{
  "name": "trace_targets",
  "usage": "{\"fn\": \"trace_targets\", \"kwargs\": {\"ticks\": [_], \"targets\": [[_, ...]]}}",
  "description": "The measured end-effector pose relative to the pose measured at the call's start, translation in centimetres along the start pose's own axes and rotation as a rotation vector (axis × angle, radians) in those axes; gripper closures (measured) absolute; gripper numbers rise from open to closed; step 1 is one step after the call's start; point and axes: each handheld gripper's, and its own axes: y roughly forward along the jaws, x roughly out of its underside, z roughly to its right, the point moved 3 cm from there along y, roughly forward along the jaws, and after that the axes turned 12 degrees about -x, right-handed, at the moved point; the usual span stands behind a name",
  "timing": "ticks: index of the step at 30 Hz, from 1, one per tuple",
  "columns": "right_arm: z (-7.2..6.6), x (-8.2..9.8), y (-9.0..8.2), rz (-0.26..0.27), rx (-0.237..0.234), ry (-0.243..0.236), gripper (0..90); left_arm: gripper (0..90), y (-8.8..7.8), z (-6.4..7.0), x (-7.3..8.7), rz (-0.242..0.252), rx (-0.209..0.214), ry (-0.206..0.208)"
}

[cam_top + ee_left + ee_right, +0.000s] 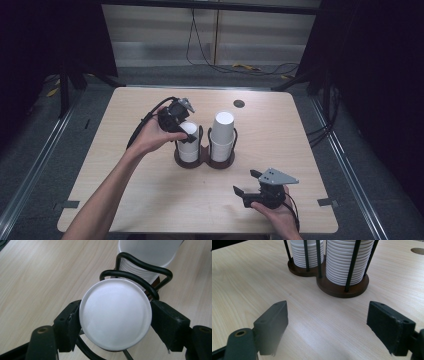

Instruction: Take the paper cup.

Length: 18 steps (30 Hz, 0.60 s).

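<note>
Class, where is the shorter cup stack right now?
In the high view, the shorter stack stands mid-table in the holder's left ring, beside the taller stack, between the left gripper's fingers.

1. The counter is pale wood with a fine lengthwise grain and one dark round hole near its far edge.
2. The two cup stacks, left stack and right stack, are plain white, with ribbed rims banding their lower parts.
3. The cup holder has a dark brown base and black wire uprights.
4. The left gripper and right gripper are black; the right carries a grey plate.
5. The floor is grey.
</note>
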Motion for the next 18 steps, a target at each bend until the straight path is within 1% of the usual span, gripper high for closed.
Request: {"fn": "trace_targets", "kwargs": {"ticks": [1, 2, 3, 4, 5, 6, 7, 9, 11, 12, 14, 15, 16, 18], "targets": [[0.0, 0.0, 0.0, -0.001, 0.000, 0.003, 17.5, 28.5, 0.1, -0.1, 0.0, -0.012, -0.004, 0.010], [0.0, 0.0, 0.0, 0.000, 0.000, 0.003, 17.3, 31.1, 0.2, -0.1, -0.1, -0.020, -0.004, 0.018], [0.0, 0.0, 0.0, 0.000, 0.000, 0.003, 17.3, 30.9, 0.2, -0.1, -0.1, -0.020, -0.004, 0.018], [0.1, 0.0, 0.0, 0.003, 0.000, 0.002, 17.3, 30.6, 0.3, 0.0, -0.1, -0.018, -0.001, 0.004], [0.1, 0.0, 0.0, 0.003, 0.000, 0.002, 17.3, 30.6, 0.3, 0.0, -0.1, -0.018, -0.001, 0.004], [0.1, 0.0, 0.0, 0.002, 0.002, 0.001, 17.3, 30.6, 0.4, 0.0, -0.1, -0.023, 0.003, 0.014], [0.1, 0.0, 0.0, 0.001, 0.001, 0.002, 17.3, 30.3, 0.5, 0.0, -0.1, -0.021, 0.001, 0.005], [0.1, 0.0, 0.1, -0.001, -0.002, 0.004, 17.4, 29.9, 0.7, -0.1, -0.2, -0.032, 0.005, 0.007], [0.1, 0.0, 0.1, -0.002, -0.004, 0.005, 18.1, 29.0, 1.0, 0.0, -0.2, -0.042, 0.006, -0.012], [0.0, 0.0, 0.1, -0.005, -0.003, 0.006, 18.4, 29.9, 1.2, 0.1, -0.1, -0.054, 0.013, -0.007], [0.0, 0.1, 0.0, -0.005, -0.005, 0.009, 18.4, 30.1, 1.2, 0.0, -0.2, -0.049, 0.007, -0.005], [0.0, 0.1, 0.0, -0.004, -0.003, 0.007, 18.4, 30.3, 1.2, 0.0, -0.2, -0.055, 0.010, 0.002], [0.1, 0.1, 0.0, -0.005, -0.004, 0.009, 18.4, 30.6, 1.1, 0.1, -0.2, -0.050, 0.011, -0.020], [0.1, 0.1, 0.0, -0.005, -0.004, 0.011, 18.4, 30.8, 1.1, 0.0, -0.2, -0.050, 0.014, -0.023]]}}
